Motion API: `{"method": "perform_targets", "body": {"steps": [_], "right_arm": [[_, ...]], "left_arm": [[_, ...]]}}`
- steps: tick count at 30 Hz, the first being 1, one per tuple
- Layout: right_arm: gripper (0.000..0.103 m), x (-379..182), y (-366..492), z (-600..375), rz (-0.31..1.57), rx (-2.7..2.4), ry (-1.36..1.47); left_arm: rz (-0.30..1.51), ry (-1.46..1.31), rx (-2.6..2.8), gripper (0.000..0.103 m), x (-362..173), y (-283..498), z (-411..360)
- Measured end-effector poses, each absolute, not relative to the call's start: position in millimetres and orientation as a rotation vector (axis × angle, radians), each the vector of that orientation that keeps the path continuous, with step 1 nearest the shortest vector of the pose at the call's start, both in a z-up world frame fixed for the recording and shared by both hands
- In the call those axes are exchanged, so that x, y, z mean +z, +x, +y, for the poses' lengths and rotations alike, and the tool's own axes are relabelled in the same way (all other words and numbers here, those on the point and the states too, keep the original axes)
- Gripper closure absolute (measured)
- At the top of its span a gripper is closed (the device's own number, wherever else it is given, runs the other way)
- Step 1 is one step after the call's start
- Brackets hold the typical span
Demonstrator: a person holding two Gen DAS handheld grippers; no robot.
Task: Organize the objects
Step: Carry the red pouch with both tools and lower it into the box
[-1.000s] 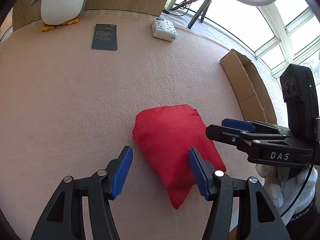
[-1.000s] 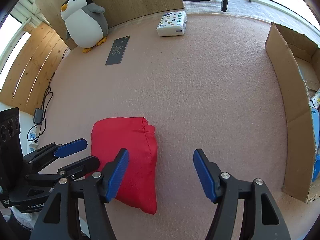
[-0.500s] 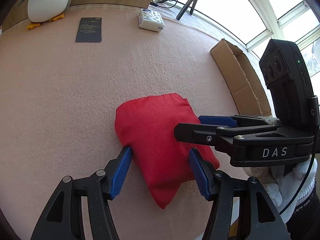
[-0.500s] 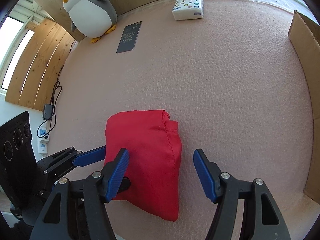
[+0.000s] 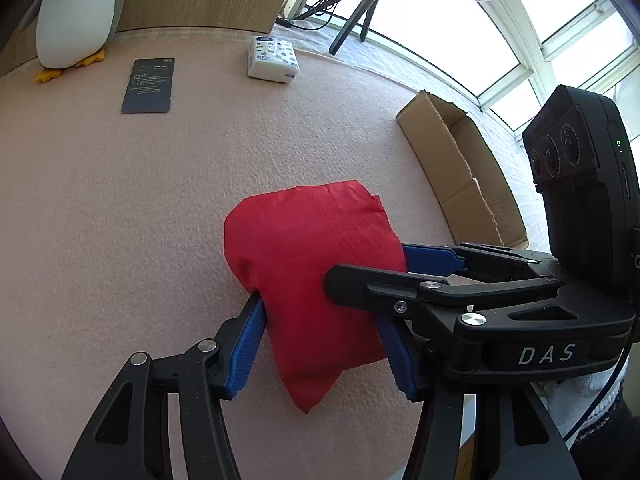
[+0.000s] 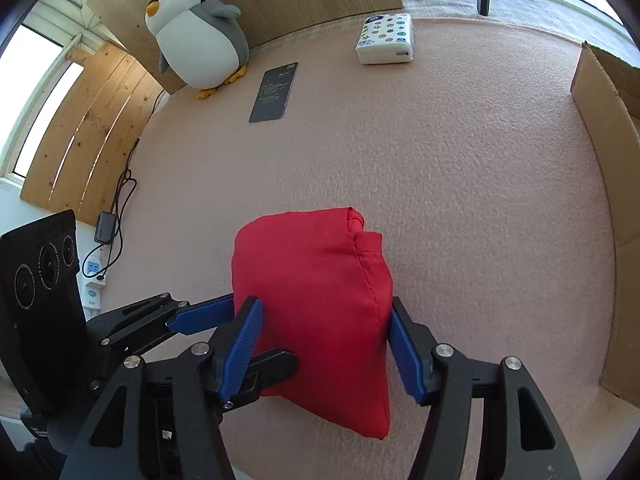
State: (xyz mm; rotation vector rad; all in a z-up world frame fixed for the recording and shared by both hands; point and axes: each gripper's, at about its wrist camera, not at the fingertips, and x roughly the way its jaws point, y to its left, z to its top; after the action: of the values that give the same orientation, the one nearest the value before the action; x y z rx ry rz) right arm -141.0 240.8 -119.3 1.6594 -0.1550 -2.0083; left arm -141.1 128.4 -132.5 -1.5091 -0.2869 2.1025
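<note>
Both claws sat about half open around the red pouch point(image 5: 316, 276), jaws having just been closing w/ the pouch between them. Left claw point(image 5: 320, 344): its blue pads point(image 5: 245, 350) touched the pouch's sides on both flanks, near its lower end; fabric bulged over the pad tips, so it looked clamped on the pouch. Right claw point(image 6: 326, 350) likewise: one pad point(image 6: 240, 346) pressed into the pouch's left side, the other against the seamed right edge, so clamped too. Seen from the left cam, the right claw point(image 5: 400, 272) came in from the right, crossing the pouch, one finger over its top and a blue pad behind. Seen from the right cam, the left claw point(image 6: 240, 336) came in from the left, one blue finger behind the pouch and a black finger under its near edge. Pouch lay on the pink felt table point(image 6: 460, 160), near the front edge, roughly mid-table. Writing: "DAS" in white on the right claw's body. Black card point(image 6: 274, 92) further back carried small white text, too small to read. White tissue pack point(image 6: 386, 38) had star/dot prints and a dark label, unreadable. Penguin plush point(image 6: 198, 34) stood at the back left, just beside the card. Cardboard box point(image 5: 460, 168) lay open at the right edge. White glove point(image 5: 588, 396) showed under the right claw.
</note>
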Motion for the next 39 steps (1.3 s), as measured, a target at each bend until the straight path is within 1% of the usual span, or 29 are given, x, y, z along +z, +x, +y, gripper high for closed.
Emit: {"method": "perform_targets", "body": {"steps": [5, 10, 15, 22, 27, 35, 39], "right_arm": [[0.045, -92.4, -151.2, 273.3, -0.202, -2.099, 1.601], [0.045, -56.1, -167.4, 318.6, -0.242, -2.225, 1.517], [0.045, -30.5, -188.6, 366.2, -0.282, -2.337, 1.463], [0.045, -21.2, -212.8, 430.2, -0.329, -2.439, 1.443], [0.045, -26.9, -226.3, 468.5, -0.355, -2.478, 1.455], [0.045, -41.5, -238.4, 502.2, -0.382, -2.495, 1.488], [0.045, -42.5, -240.0, 507.3, -0.36, -2.511, 1.497]], "left_arm": [[-0.226, -1.417, 2.109, 0.044, -101.8, -157.1, 166.9], [-0.121, -1.295, 2.12, 0.044, -64.4, -176.2, 225.3], [-0.085, -1.213, 2.105, 0.044, -45.7, -199.3, 287.5], [-0.071, -1.178, 2.064, 0.044, -42.4, -223.8, 361.2], [-0.053, -1.182, 2.039, 0.044, -55.1, -235.4, 404.0], [-0.004, -1.189, 2.016, 0.045, -68.7, -243.8, 439.5], [0.008, -1.193, 2.017, 0.045, -71.6, -246.1, 445.2]]}}
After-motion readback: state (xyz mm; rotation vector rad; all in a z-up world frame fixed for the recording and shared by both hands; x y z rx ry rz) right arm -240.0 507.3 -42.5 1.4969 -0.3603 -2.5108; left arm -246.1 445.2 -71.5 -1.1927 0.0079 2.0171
